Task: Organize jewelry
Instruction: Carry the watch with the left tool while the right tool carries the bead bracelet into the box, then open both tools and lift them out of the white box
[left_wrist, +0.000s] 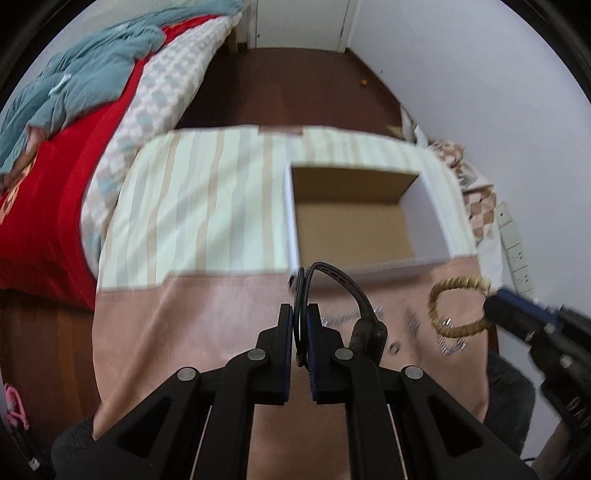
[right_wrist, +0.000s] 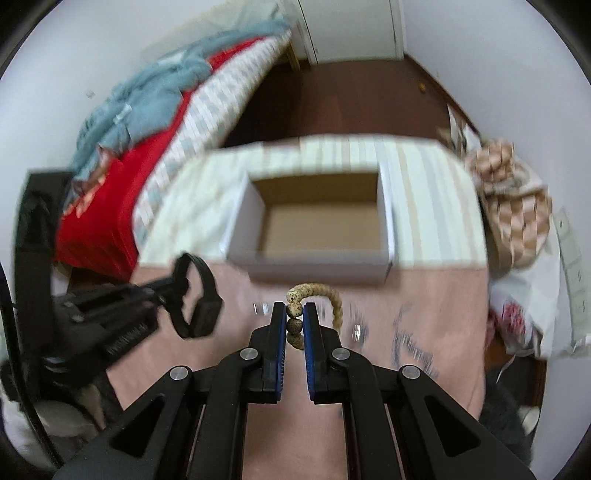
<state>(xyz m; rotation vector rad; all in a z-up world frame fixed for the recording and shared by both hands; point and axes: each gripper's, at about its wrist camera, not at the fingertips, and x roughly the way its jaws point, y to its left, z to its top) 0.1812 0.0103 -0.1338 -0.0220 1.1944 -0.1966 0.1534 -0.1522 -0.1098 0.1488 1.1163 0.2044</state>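
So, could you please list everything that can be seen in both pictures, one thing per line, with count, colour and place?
cardboard box: one, white outside, brown inside, open and empty, on the table's far half
table cloth: one, cream stripes far, pink near, covering the table
black watch band: one, black, held above the pink cloth
beaded bracelet: one, tan, held above the pink cloth
small shiny items: a few, silvery, blurred, on the pink cloth
bed: one, red cover with blue-grey blanket, at left
door: one, white, far end
left claw: one, black, shut on the watch band
right claw: one, black, shut on the bracelet
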